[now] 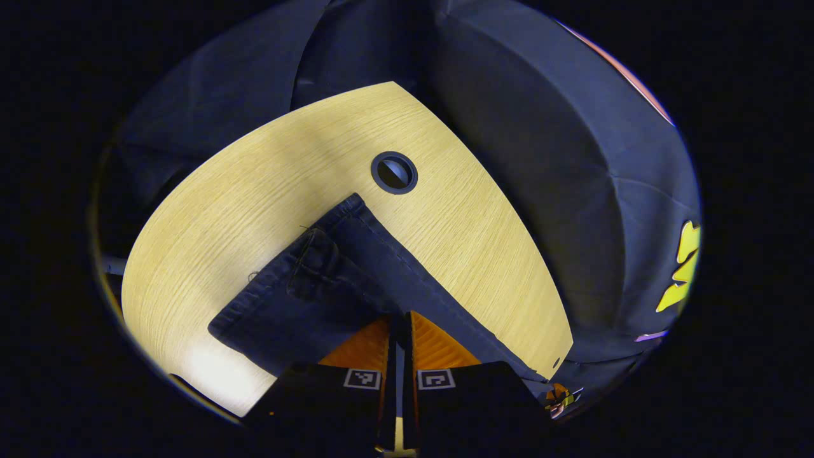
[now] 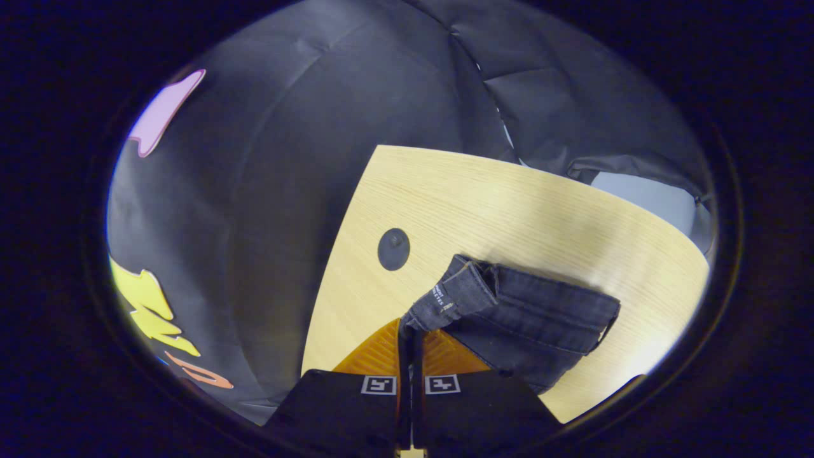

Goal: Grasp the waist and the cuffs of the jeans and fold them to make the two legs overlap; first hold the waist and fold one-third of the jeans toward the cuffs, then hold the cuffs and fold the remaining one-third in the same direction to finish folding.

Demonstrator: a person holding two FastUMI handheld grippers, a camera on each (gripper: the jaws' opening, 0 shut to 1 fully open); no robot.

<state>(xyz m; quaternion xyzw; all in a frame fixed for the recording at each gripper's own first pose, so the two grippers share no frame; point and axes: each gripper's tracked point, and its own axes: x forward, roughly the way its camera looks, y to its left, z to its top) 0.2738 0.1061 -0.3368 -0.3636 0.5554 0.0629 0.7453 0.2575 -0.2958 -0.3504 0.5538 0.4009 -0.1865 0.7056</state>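
Dark blue jeans point(image 1: 331, 280) are held above the wooden table point(image 1: 241, 210). In the left gripper view my left gripper point(image 1: 399, 321) is shut on the denim, with a waistband corner and a belt loop point(image 1: 311, 254) spreading up and to the left from the fingers. In the right gripper view my right gripper point(image 2: 412, 331) is shut on the waistband of the jeans point(image 2: 521, 312). The band's end with a small label point(image 2: 442, 296) rises just above the fingers, and the cloth runs off to the right.
A round cable grommet point(image 1: 394, 172) sits in the tabletop beyond the jeans; it is the dark disc point(image 2: 393, 249) in the right gripper view. Black cloth walls close in behind the table point(image 2: 547, 210). The table's edge point(image 1: 547, 356) lies near the left gripper.
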